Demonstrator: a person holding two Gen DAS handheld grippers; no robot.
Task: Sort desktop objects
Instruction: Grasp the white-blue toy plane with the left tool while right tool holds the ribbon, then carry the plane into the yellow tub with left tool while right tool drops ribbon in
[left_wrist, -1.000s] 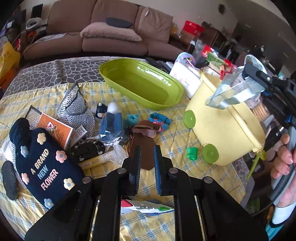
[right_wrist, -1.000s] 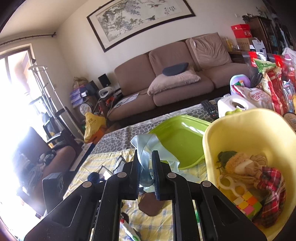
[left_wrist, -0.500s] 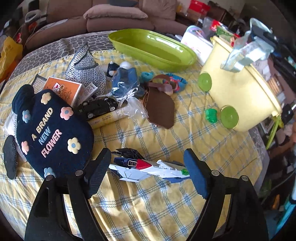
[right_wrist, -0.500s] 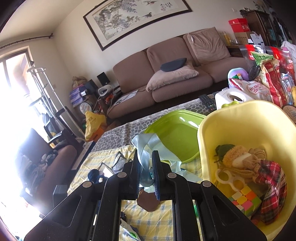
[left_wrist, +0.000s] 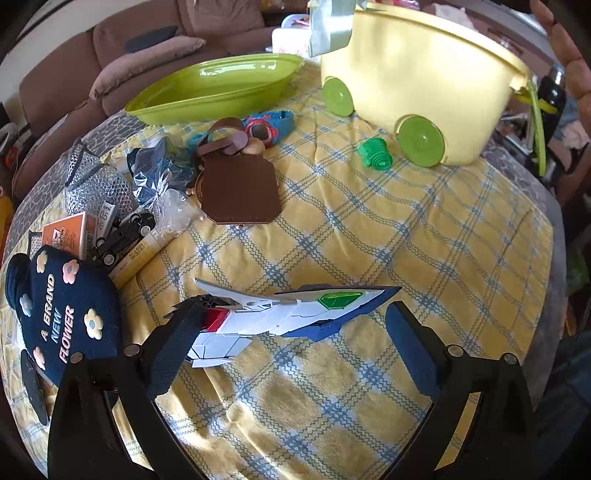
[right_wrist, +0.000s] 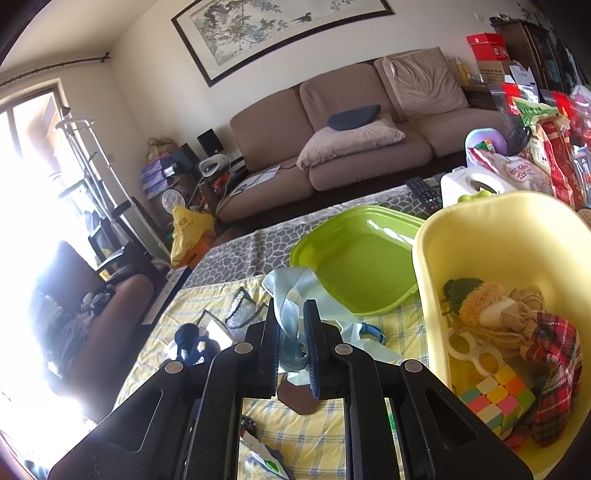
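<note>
Down low over the table, the left gripper (left_wrist: 291, 332) is spread wide, its two black fingers standing either side of a toy jet (left_wrist: 280, 314) that lies flat on the yellow checked tablecloth (left_wrist: 406, 229). The jet is hard, angular plastic, white with blue edges, a red block at one end and a clear green canopy. Its long axis runs left to right across the gap, pointed nose toward the right finger and red tail against or just beside the left finger; whether they touch cannot be told. The nose is short of the right finger.

Farther off, left of centre, lies a flat brown leather tag (left_wrist: 238, 192) with a looped strap, and beyond it a blue plastic watch (left_wrist: 271, 125) with a pink rim. At the left edge sit a soft navy pouch (left_wrist: 62, 314) with stitched flowers, a small black toy car (left_wrist: 123, 234), an orange box (left_wrist: 62, 230) and a silvery mesh bag (left_wrist: 96, 184). A ribbed green plastic piece (left_wrist: 375, 155) rests near a wheel of the pale yellow tub (left_wrist: 417, 77), a smooth rounded bin on green wheels. A shallow oval green tray (left_wrist: 218, 88) lies at the far side.

The right gripper (right_wrist: 293, 354) is nearly closed, pinching a glossy pale blue ribbon (right_wrist: 291, 295) that loops above the fingers. To its right the tub holds a colour cube (right_wrist: 498, 398), a red plaid cloth (right_wrist: 557, 354) and a fuzzy yellow toy (right_wrist: 480, 299).
</note>
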